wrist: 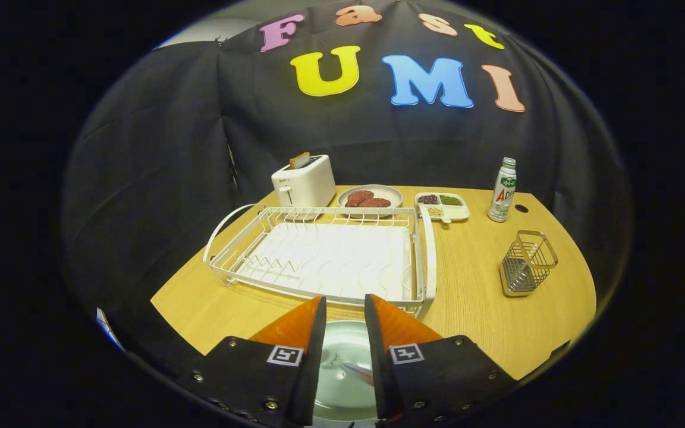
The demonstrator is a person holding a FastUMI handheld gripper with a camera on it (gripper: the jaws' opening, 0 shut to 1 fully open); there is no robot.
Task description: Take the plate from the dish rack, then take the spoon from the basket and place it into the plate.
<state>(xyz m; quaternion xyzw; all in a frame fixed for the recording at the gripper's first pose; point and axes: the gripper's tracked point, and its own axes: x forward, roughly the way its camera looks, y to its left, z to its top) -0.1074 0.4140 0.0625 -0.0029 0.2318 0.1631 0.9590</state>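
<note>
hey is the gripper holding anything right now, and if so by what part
Cannot tell for sure. The gripper sits over the plate, fingers apart; the spoon shows in the gap below them, with no visible pinch.

Little legible text. Bottle (503,190) far right: printed label, green and red. Toaster (304,183) far left: small front mark, too small to read. Gripper (345,304): one square black-and-white marker per finger, fingers slightly apart over plate (342,386).

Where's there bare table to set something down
Bare wood lies between the dish rack and the wire basket, and nearer than the basket. The far edge is crowded: toaster, food plates, bottle. The gripper stands open over the plate.
</note>
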